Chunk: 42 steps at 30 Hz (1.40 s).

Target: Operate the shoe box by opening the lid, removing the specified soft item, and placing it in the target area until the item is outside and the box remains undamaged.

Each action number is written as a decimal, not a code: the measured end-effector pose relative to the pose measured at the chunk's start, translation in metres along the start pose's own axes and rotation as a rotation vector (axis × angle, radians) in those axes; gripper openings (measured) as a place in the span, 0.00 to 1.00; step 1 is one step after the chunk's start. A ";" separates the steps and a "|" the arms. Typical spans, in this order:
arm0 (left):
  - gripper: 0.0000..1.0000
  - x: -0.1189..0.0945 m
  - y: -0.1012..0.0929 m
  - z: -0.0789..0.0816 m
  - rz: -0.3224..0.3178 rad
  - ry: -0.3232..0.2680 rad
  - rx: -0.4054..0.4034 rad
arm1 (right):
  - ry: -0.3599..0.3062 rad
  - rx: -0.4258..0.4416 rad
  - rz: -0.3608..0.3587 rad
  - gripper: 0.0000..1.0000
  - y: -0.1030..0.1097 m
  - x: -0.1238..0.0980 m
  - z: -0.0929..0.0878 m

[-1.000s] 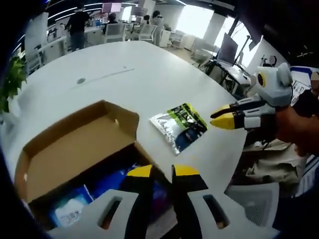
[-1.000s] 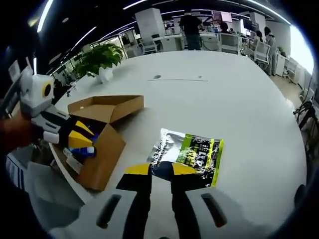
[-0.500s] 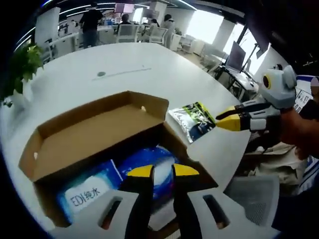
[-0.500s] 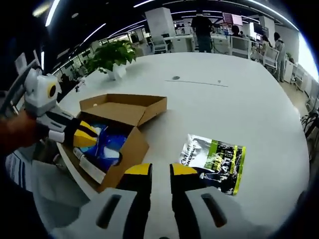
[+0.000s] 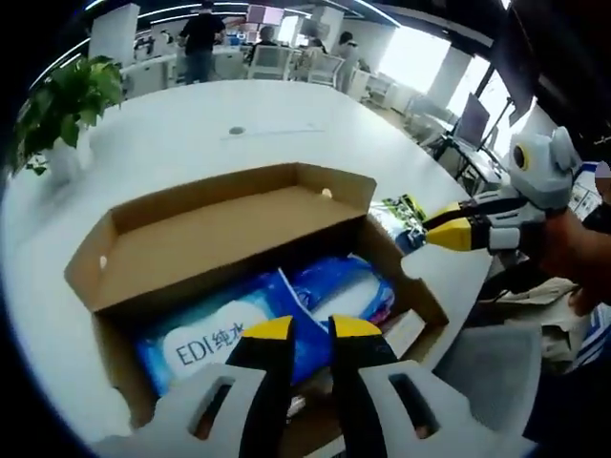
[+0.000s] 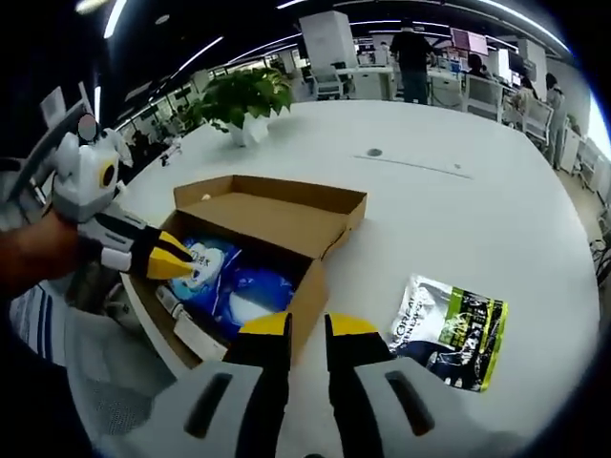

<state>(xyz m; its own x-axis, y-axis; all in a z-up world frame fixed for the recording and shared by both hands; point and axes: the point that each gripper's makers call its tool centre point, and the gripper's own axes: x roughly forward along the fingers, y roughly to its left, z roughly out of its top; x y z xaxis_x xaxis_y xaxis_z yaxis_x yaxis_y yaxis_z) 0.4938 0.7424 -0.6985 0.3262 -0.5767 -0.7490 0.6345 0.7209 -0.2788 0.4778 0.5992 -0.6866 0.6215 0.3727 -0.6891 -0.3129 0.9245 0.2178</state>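
Currently shoe box [image 5: 229, 239] sitting open on table [image 6: 496, 210], blue soft packs [image 5: 239, 329] lying inside; foil pouch [image 6: 449, 320] resting right of box. L gripper [image 5: 307, 329] & R gripper [image 6: 307, 327] both hovering w/ jaws nearly closed, gripping nothing

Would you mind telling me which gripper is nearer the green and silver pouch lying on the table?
Right. The right gripper hovers beside the pouch, while the left gripper sits over the open box.
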 end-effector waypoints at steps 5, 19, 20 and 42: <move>0.11 -0.005 0.011 -0.003 0.007 -0.001 -0.014 | 0.004 -0.010 0.012 0.12 0.011 0.009 0.005; 0.11 -0.018 0.043 -0.014 0.031 -0.003 -0.048 | 0.023 -0.044 0.061 0.12 0.047 0.035 0.013; 0.11 -0.018 0.045 -0.015 0.033 -0.001 -0.053 | 0.022 -0.045 0.064 0.12 0.049 0.036 0.014; 0.11 -0.031 0.080 -0.039 0.069 0.008 -0.106 | 0.095 -0.100 0.151 0.12 0.098 0.085 0.007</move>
<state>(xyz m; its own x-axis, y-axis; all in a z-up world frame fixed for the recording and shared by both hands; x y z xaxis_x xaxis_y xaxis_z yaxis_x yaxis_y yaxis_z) 0.5073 0.8330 -0.7213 0.3605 -0.5219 -0.7731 0.5327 0.7955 -0.2887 0.5051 0.7225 -0.7194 0.4932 0.4930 -0.7168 -0.4699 0.8444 0.2574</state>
